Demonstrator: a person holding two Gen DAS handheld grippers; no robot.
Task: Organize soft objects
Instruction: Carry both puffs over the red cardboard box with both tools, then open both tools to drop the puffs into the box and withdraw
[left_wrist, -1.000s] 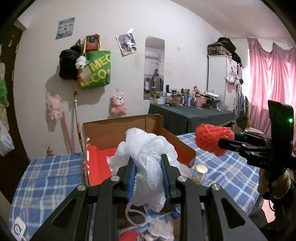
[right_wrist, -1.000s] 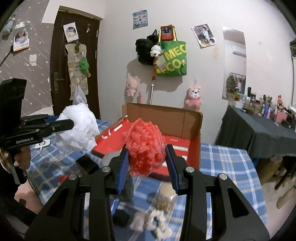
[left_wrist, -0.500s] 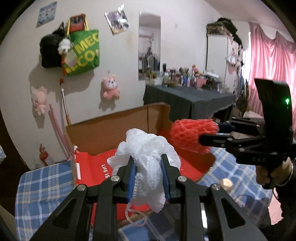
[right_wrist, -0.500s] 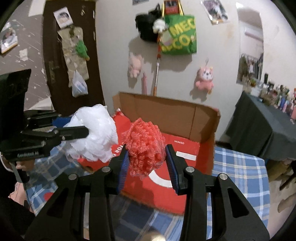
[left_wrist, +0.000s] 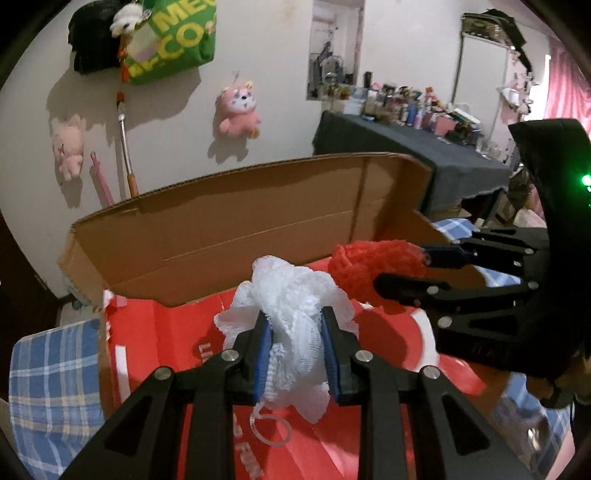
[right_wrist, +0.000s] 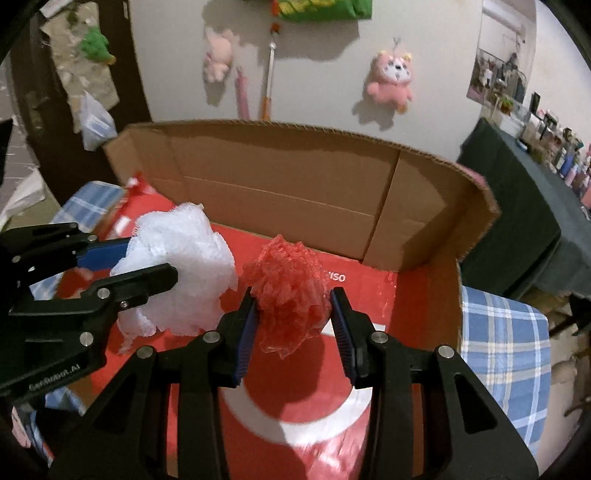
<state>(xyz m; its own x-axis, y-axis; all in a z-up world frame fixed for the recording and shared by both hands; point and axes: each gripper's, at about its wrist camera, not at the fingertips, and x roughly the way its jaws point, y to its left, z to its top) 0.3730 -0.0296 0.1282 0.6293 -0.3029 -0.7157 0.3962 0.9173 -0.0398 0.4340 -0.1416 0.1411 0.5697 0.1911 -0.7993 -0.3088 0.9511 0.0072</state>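
Note:
My left gripper (left_wrist: 295, 325) is shut on a white mesh bath pouf (left_wrist: 295, 299) and holds it above the red floor of an open cardboard box (left_wrist: 229, 229). My right gripper (right_wrist: 293, 299) is shut on a red mesh pouf (right_wrist: 290, 284), also held over the box floor (right_wrist: 388, 295). In the left wrist view the right gripper (left_wrist: 399, 269) comes in from the right with the red pouf (left_wrist: 369, 258) just behind the white one. In the right wrist view the left gripper (right_wrist: 147, 266) holds the white pouf (right_wrist: 177, 266) to the left of the red one.
The box stands on a blue plaid cloth (left_wrist: 48, 380) that also shows at the right (right_wrist: 506, 350). Its tall brown back flap (right_wrist: 295, 177) rises behind both poufs. A dark table with bottles (left_wrist: 417, 147) stands at the right. Pink plush toys (left_wrist: 240, 110) hang on the wall.
Both grippers have moved forward and down with their poufs, from in front of the box to over its red floor. The poufs are now closer together.

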